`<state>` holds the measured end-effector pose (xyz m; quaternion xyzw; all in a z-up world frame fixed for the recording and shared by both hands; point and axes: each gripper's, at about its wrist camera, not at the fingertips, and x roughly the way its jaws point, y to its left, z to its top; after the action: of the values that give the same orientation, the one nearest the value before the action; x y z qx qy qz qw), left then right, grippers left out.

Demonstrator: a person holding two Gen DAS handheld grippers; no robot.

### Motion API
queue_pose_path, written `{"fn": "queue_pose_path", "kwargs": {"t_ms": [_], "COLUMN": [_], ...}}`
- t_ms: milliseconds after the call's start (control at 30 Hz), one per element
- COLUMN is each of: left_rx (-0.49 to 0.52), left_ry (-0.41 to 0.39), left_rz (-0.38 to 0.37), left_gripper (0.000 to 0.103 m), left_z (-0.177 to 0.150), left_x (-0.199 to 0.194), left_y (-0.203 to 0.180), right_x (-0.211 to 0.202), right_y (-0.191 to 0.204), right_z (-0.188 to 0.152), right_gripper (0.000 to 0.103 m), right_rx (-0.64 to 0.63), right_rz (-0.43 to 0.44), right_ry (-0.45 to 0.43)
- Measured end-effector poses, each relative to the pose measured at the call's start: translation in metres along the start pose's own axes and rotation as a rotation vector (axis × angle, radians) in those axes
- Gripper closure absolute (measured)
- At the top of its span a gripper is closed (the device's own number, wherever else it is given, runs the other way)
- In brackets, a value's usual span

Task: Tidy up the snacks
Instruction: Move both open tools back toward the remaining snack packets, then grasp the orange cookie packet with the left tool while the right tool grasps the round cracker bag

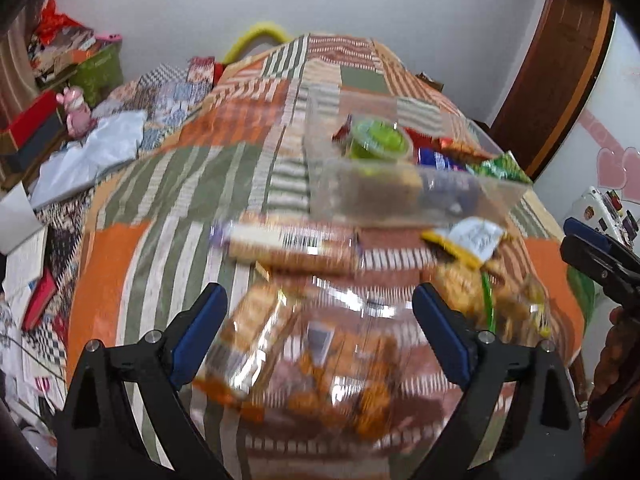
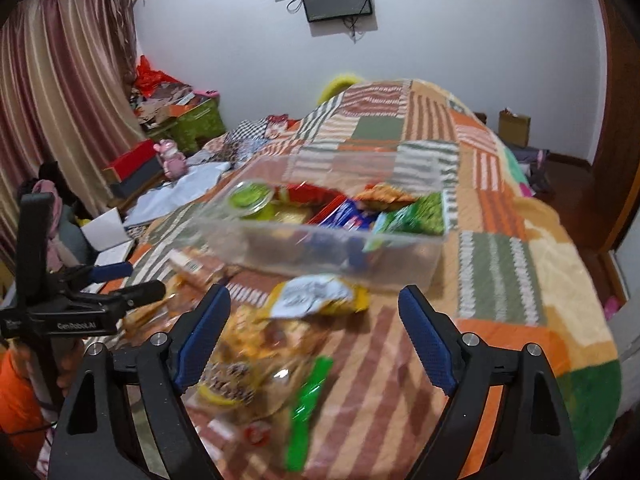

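Note:
A clear plastic bin [image 1: 404, 200] [image 2: 320, 246] stands on the patchwork bedspread, holding a green-lidded cup [image 1: 378, 140] [image 2: 250, 200], red, blue and green packets. In front of it lie loose snacks: a long biscuit pack with a barcode [image 1: 292, 246] [image 2: 196, 268], clear bags of orange-brown snacks [image 1: 320, 360], a yellow-white packet [image 1: 472, 238] [image 2: 320, 296] and a bag with a green strip [image 2: 276, 376]. My left gripper [image 1: 320, 312] is open above the clear bags. My right gripper [image 2: 316, 312] is open over the bag with the green strip. Neither holds anything.
The bedspread [image 2: 500, 272] drops off at the right edge. Boxes, a pink toy [image 2: 172, 160], papers and white cloth [image 1: 92, 152] crowd the floor at the left. The other gripper shows at the edge of each view [image 1: 600, 260] [image 2: 100, 296]. A person's orange sleeve [image 2: 16, 392] is low left.

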<state>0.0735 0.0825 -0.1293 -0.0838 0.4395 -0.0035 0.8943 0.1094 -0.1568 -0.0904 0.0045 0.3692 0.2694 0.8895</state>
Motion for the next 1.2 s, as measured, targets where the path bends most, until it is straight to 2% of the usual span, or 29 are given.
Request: {"fn": "queue_pose_path", "kwargs": {"t_ms": [233, 367, 533, 700, 867, 900, 1000, 1067, 1100, 1200], "left_rx": [0.011, 0.053, 0.084, 0.082, 0.072, 0.076, 0.083, 0.091, 0.096, 0.099], "left_ry": [0.041, 0.051, 0.064, 0.083, 0.077, 0.074, 0.063, 0.054, 0.048, 0.04], "left_rz": [-0.045, -0.04, -0.026, -0.015, -0.016, -0.015, -0.016, -0.014, -0.017, -0.016], "left_gripper": [0.009, 0.009, 0.009, 0.021, 0.03, 0.034, 0.036, 0.041, 0.05, 0.052], "left_z": [-0.024, -0.034, -0.039, -0.04, -0.04, -0.04, -0.04, -0.04, -0.04, -0.037], "left_x": [-0.002, 0.001, 0.01, 0.023, 0.029, 0.03, 0.03, 0.028, 0.027, 0.023], "left_y": [-0.005, -0.016, -0.022, -0.022, -0.019, -0.019, -0.019, -0.021, -0.022, -0.023], "right_x": [0.012, 0.022, 0.03, 0.037, 0.043, 0.043, 0.04, 0.038, 0.036, 0.032], "right_y": [0.018, 0.028, 0.034, 0.032, 0.022, 0.022, 0.022, 0.021, 0.02, 0.019], "right_z": [-0.02, -0.03, -0.039, -0.041, -0.046, -0.045, -0.044, -0.043, -0.043, -0.043], "right_gripper": [0.019, 0.018, 0.003, 0.0, 0.001, 0.002, 0.019, 0.021, 0.023, 0.029], "right_rx": [-0.002, -0.012, -0.017, -0.01, 0.049, 0.049, 0.04, 0.038, 0.035, 0.035], "right_rz": [0.056, 0.069, 0.043, 0.05, 0.097, 0.098, 0.112, 0.106, 0.101, 0.094], "right_ry": [0.073, 0.12, 0.14, 0.166, 0.193, 0.189, 0.183, 0.173, 0.168, 0.157]}}
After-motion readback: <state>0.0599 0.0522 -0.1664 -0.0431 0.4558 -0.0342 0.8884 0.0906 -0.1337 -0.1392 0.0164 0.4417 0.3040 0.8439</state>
